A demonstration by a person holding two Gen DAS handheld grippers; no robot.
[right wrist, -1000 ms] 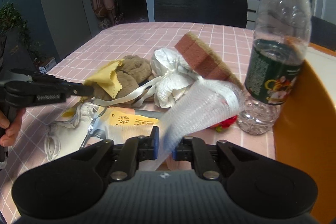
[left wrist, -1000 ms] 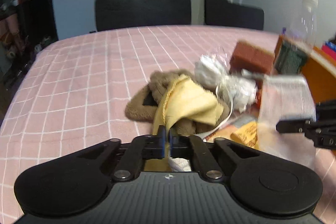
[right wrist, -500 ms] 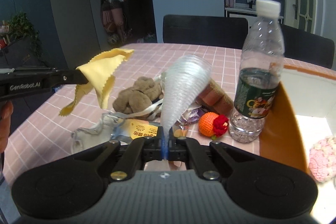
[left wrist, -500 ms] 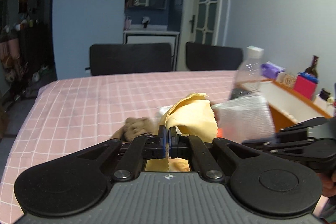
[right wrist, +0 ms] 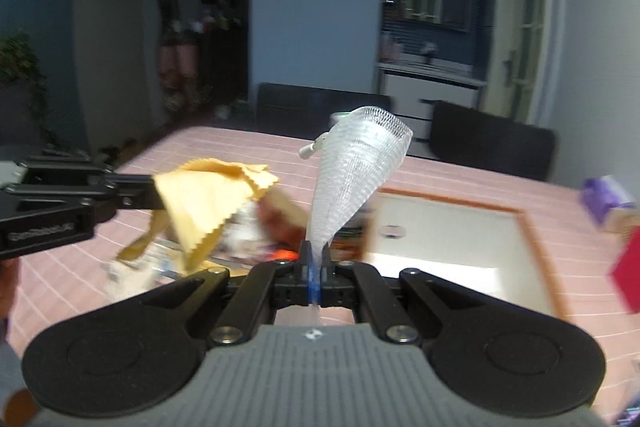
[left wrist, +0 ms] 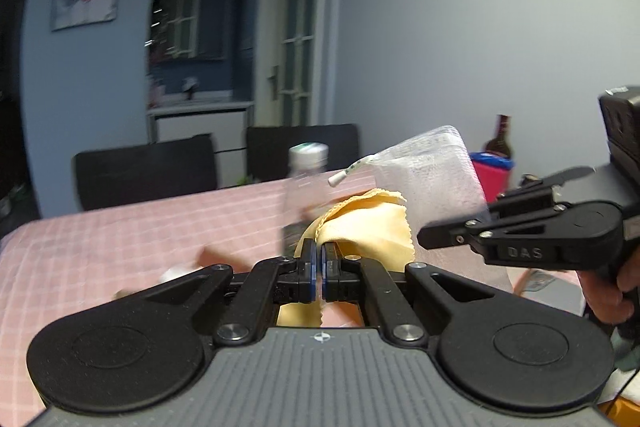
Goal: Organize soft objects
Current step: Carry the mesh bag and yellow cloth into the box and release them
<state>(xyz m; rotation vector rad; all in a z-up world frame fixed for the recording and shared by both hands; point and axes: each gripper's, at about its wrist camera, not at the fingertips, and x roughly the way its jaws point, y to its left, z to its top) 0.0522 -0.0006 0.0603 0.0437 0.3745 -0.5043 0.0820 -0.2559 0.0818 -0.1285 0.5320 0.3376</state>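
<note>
We have both soft pieces off the pink checked bench (right wrist: 460,183) at once. Our left tool (left wrist: 319,269) is pinched nearly shut on a corner of the thin yellow cloth with pinked zigzag edges (left wrist: 370,227), which hangs limp in folds from the nip; seen from the right wrist the same cloth (right wrist: 208,203) droops beside the left tool (right wrist: 158,195). Our right tool (right wrist: 315,269) is closed on the narrow end of the white mesh foam sleeve (right wrist: 356,167), which stands up and flares into a cone, so it is light and springy rather than floppy. In the left view the sleeve (left wrist: 436,179) sits just beside the cloth, with the right tool (left wrist: 424,241) on it. We judge both weigh almost nothing and cannot break, but the cloth may slip from so small a bite, and the sleeve crushes flat wherever it is gripped. The shallow white tray with the orange-brown rim (right wrist: 528,227) lies on the bench to our right, near the sleeve.
</note>
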